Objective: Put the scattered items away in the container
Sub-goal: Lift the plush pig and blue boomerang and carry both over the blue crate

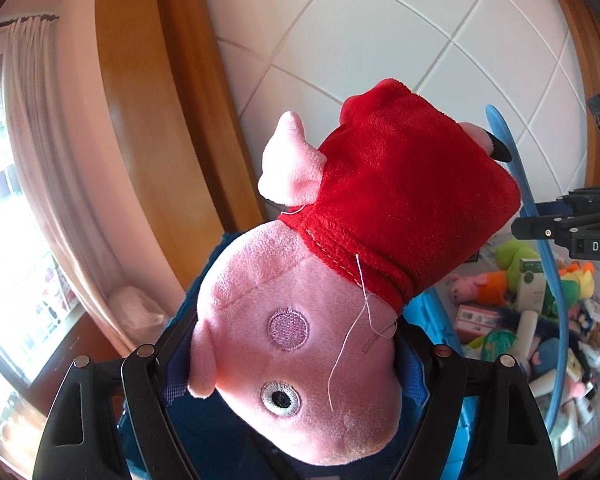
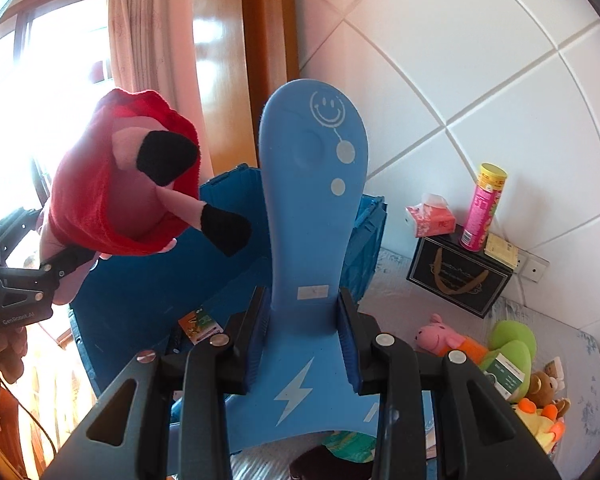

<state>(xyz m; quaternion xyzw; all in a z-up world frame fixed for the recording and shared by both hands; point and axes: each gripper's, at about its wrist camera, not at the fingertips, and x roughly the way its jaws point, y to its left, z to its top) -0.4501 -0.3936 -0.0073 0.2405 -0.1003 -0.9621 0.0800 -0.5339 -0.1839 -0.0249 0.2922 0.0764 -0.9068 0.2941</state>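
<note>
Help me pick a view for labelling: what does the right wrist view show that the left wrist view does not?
Only the right wrist view: the slipper's smiley-printed face clamped in the right gripper, the open blue crate, the pink-and-yellow can and the tissue pack on a black box.
Only the left wrist view: the pig plush's face, held by the head in the left gripper.
Both: the red-dressed pig, the slipper, and the toy pile on the bed.

Left wrist view peers tight along its jaws at the pig plush [image 1: 340,264], toy pile at four o'clock; right wrist view, equally close, stares up the blue sole [image 2: 312,240], both sharing plush, sole [image 1: 540,208] and tiled wall [image 2: 480,60].
</note>
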